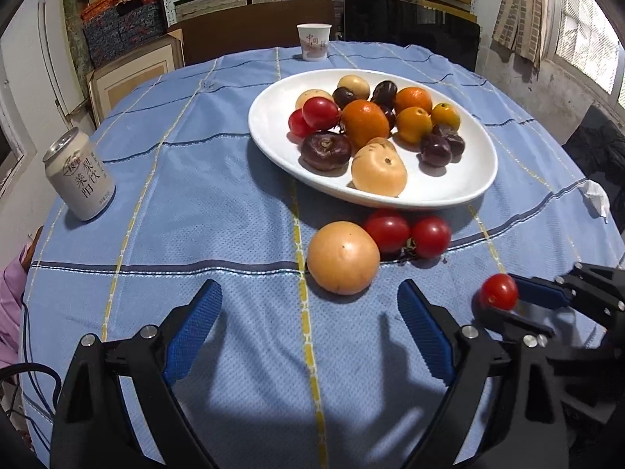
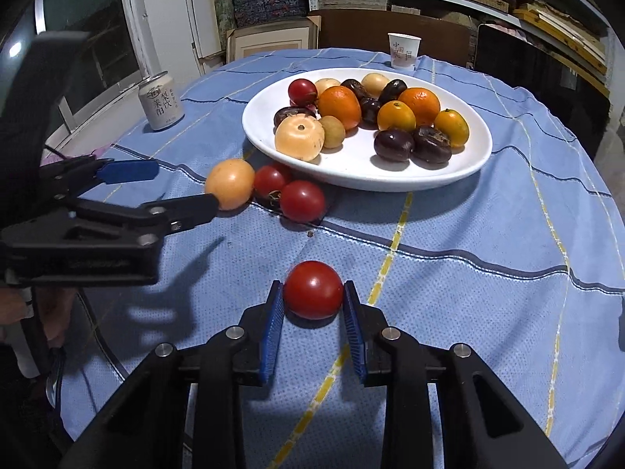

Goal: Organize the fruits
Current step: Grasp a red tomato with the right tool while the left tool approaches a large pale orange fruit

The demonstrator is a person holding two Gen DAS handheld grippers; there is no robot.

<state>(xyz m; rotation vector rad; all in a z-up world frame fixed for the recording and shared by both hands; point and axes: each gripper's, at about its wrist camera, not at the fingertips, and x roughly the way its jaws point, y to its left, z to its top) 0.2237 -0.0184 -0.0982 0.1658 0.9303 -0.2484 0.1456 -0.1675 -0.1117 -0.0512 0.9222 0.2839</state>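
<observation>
Right tool (image 2: 313, 297), low in the frame's centre, is clamped around a small round red cherry tomato (image 2: 313, 290), blue pads pressing both its sides just over the blue checked cloth of the bench (image 2: 488, 242). From the left wrist view that same tomato (image 1: 499, 291) shows at the lower right, pinched in the right tool (image 1: 508, 301). Left tool (image 1: 308, 328) is spread wide, nothing between its blue pads; a round pale orange fruit (image 1: 343, 257) lies on the cloth just beyond it at frame centre. Two more red tomatoes (image 1: 408, 234) touch that fruit, tucked against the near rim of the oval white plate (image 1: 273, 144). The plate, upper centre, carries oranges, dark plums, pale fruits and tomatoes. A white drink can (image 1: 80, 176) stands at left, a paper cup (image 1: 313, 42) at the top.
</observation>
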